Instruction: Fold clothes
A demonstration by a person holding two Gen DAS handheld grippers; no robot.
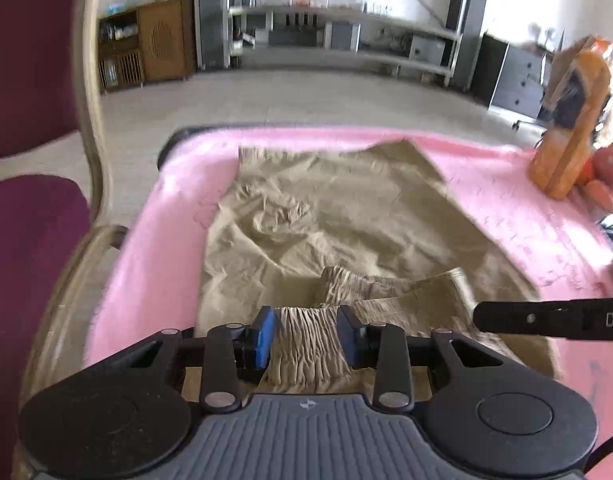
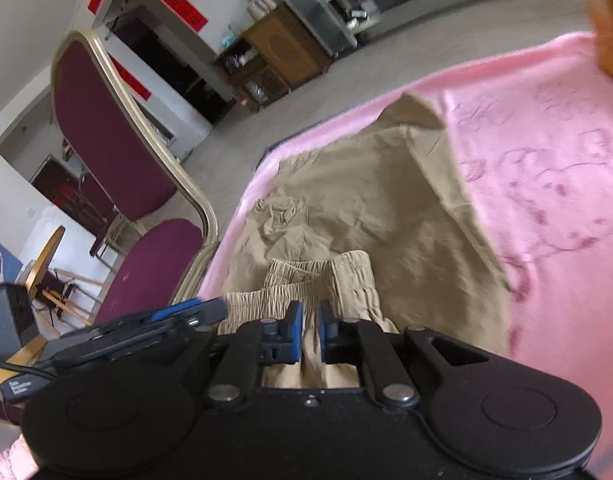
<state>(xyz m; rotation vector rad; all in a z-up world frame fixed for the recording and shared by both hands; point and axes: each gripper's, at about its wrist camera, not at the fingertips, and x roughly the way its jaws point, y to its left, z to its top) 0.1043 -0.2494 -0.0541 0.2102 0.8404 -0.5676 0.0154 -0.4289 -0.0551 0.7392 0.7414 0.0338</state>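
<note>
At nine o'clock in the left wrist view stands a purple chair [image 1: 30,240] with a gold frame, just beside the table. The pink blanket [image 1: 506,200] covers the table, and the khaki trousers [image 1: 346,216] lie on it near the centre, wrinkled, with the far corner at twelve o'clock turned up. At six o'clock the left gripper [image 1: 306,340] has its blue pads partly apart, with the gathered elastic waistband [image 1: 306,344] clamped between them. The right gripper [image 2: 310,332] is almost closed, pinching a fold of the same waistband. At two o'clock an orange object [image 1: 570,120], blurred, stands on the blanket.
</note>
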